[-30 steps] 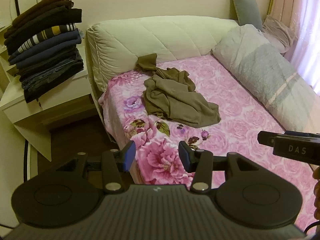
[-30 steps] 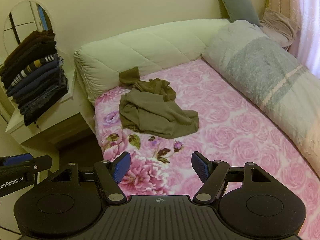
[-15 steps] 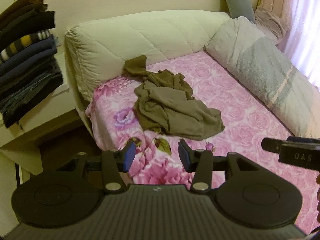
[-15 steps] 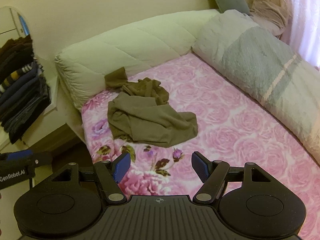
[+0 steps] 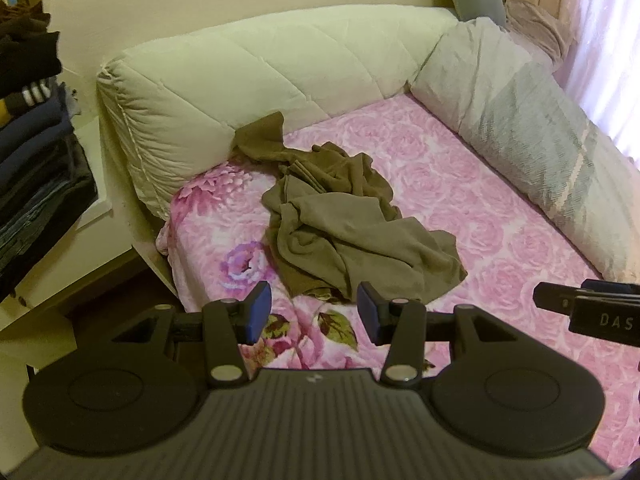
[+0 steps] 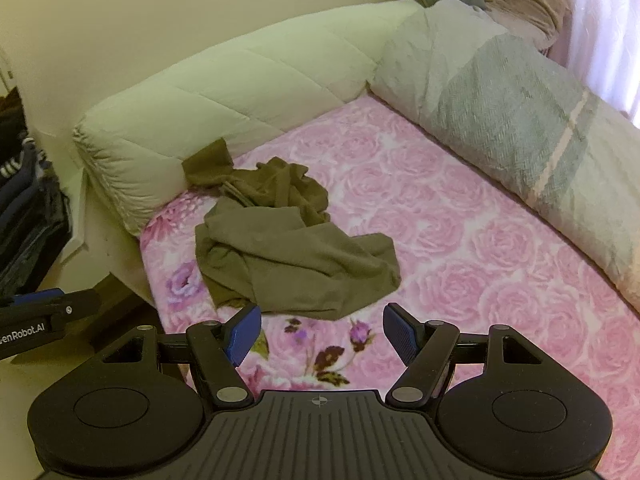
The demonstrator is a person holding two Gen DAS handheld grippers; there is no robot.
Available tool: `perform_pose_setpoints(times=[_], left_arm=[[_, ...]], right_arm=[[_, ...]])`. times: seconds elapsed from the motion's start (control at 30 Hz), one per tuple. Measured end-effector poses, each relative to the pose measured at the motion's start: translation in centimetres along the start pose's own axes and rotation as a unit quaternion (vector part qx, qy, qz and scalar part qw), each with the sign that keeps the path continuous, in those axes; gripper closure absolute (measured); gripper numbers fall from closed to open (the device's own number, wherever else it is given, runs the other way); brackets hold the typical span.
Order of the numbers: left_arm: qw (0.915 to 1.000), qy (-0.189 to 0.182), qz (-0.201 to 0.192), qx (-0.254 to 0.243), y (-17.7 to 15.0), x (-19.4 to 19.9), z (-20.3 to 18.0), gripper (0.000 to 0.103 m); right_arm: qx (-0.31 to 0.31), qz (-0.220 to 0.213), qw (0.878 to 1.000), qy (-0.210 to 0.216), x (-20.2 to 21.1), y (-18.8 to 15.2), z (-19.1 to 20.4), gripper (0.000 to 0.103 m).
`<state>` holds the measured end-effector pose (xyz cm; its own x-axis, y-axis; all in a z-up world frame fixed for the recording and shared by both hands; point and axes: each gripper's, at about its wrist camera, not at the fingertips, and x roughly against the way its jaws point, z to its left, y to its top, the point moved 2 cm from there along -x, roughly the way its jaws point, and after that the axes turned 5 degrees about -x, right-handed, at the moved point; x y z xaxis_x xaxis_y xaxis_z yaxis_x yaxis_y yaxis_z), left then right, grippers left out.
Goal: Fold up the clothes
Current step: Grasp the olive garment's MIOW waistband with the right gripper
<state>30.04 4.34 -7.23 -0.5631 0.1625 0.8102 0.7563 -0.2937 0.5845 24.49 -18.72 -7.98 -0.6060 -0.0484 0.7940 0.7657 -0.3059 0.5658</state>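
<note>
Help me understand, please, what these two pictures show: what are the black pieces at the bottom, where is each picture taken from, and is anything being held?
Each picture comes from a fisheye camera mounted on a hand-held gripper, looking forward along its two blue-tipped fingers. There is no robot arm; a person carries one gripper in each hand. The black pieces are the tools themselves: the left gripper in one view, the right gripper in the other. Both are open and hold nothing. Ahead lies a crumpled olive-brown garment on a bed with a pink floral sheet, near the cream padded headboard. A grey rolled duvet lies along the far side, and a stack of folded dark clothes sits on a shelf at the left.
</note>
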Motion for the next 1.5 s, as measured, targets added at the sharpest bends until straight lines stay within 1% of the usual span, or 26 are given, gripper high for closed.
perform_pose_setpoints(times=[0.17,0.4,0.67,0.77,0.87,0.93,1.0,1.03,1.13,1.23,1.33,1.37,1.43,1.5], left_arm=[[0.9998,-0.006,0.018,-0.002,1.2,-3.2,1.2,0.06],[0.998,-0.014,0.061,0.006,2.2,-9.0,3.2,0.06],[0.9953,-0.025,0.093,-0.001,3.6,-16.6,4.3,0.06],[0.9945,-0.039,0.098,0.001,3.9,-19.4,4.7,0.06],[0.9933,-0.045,0.106,0.004,4.1,-21.9,5.0,0.06],[0.9925,-0.049,0.111,0.01,4.2,-23.3,5.2,0.06],[0.9918,-0.053,0.115,0.019,4.5,-24.8,5.5,0.06],[0.9916,-0.055,0.115,0.024,4.6,-25.4,5.6,0.059],[0.9913,-0.06,0.113,0.033,4.9,-27.3,5.9,0.058],[0.9919,-0.063,0.106,0.028,5.3,-28.8,5.9,0.057],[0.9927,-0.066,0.097,0.025,5.6,-30.2,5.8,0.057],[0.9926,-0.07,0.096,0.026,5.6,-30.6,5.8,0.057],[0.9923,-0.078,0.092,0.028,5.5,-31.3,5.8,0.058],[0.9912,-0.088,0.094,0.031,5.5,-32.0,5.8,0.066]], right_arm=[[-0.008,0.016,1.0,-0.015,-3.1,1.2,0.0,0.032],[-0.012,0.034,0.999,-0.019,-8.2,2.3,-0.1,0.032],[0.016,0.072,0.997,-0.023,-15.6,3.3,0.2,0.032],[0.028,0.089,0.995,-0.025,-18.7,3.5,0.1,0.032],[0.013,0.107,0.994,-0.022,-21.8,3.9,-0.6,0.032],[-0.045,0.119,0.992,-0.011,-23.6,4.5,-1.9,0.032],[-0.109,0.13,0.986,0.0,-24.9,5.0,-3.5,0.032],[-0.145,0.134,0.98,0.008,-25.5,5.3,-4.4,0.032],[-0.255,0.14,0.957,0.026,-27.4,5.8,-6.6,0.032],[-0.338,0.138,0.93,0.037,-29.3,6.3,-8.2,0.032],[-0.395,0.134,0.908,0.036,-31.2,6.8,-9.4,0.032],[-0.406,0.134,0.903,0.033,-32.0,7.0,-9.7,0.032],[-0.414,0.139,0.899,0.023,-33.6,7.2,-10.2,0.032],[-0.416,0.147,0.897,0.013,-35.0,7.3,-10.5,0.032]])
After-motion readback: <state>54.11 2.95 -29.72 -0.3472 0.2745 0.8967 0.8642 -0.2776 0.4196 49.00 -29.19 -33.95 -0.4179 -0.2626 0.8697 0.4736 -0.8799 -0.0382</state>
